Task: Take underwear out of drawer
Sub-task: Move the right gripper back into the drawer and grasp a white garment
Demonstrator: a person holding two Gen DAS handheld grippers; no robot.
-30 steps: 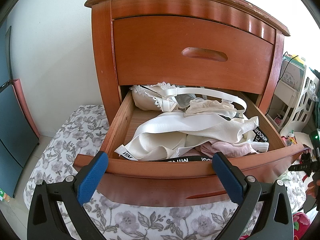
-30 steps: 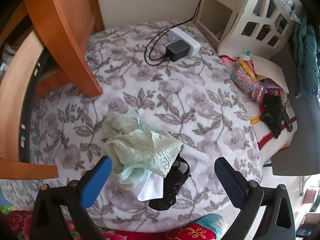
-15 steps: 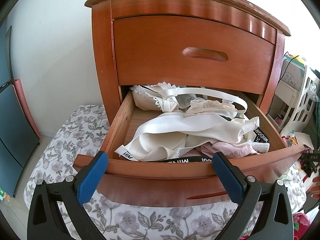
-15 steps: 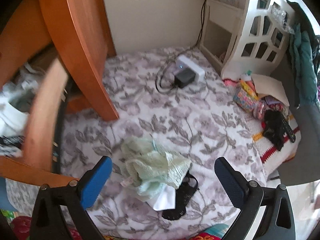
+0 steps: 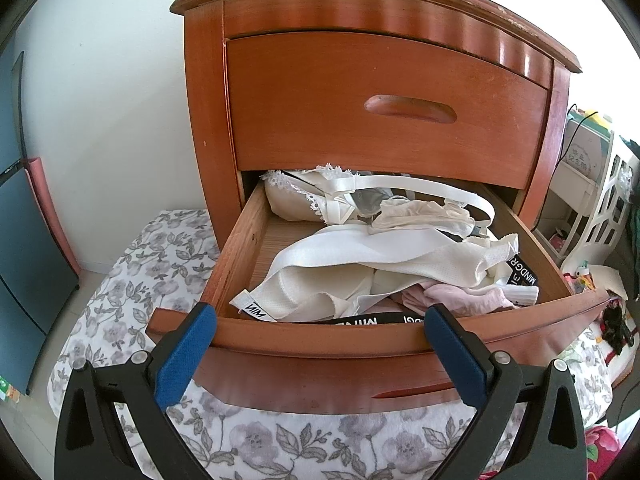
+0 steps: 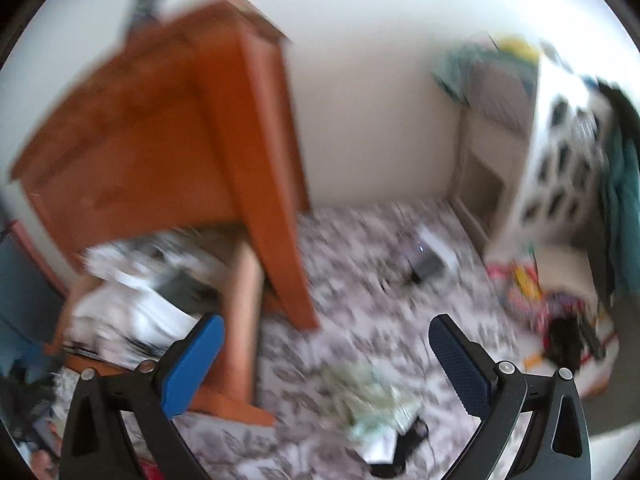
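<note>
The lower drawer (image 5: pixel 304 340) of a reddish wooden nightstand (image 5: pixel 360 120) stands pulled out, holding a heap of white, cream and pink underwear (image 5: pixel 384 264). My left gripper (image 5: pixel 320 344) is open just in front of the drawer's front edge, with nothing between its blue pads. The right wrist view is blurred: my right gripper (image 6: pixel 326 360) is open and empty, to the right of the drawer (image 6: pixel 236 320). A pale green lace garment (image 6: pixel 372 404) lies below it on the floral blanket (image 6: pixel 360 300), with white and black pieces beside it.
The upper drawer (image 5: pixel 384 108) is closed. A white lattice shelf (image 6: pixel 560 132) and bright clutter (image 6: pixel 532 292) stand at the right. A charger block and cable (image 6: pixel 428 264) lie on the blanket by the wall. A dark blue panel (image 5: pixel 24 216) is at the far left.
My right gripper has swung up and to the left, away from the green garment on the blanket, bringing the nightstand and drawer into view. The left gripper has barely moved.
</note>
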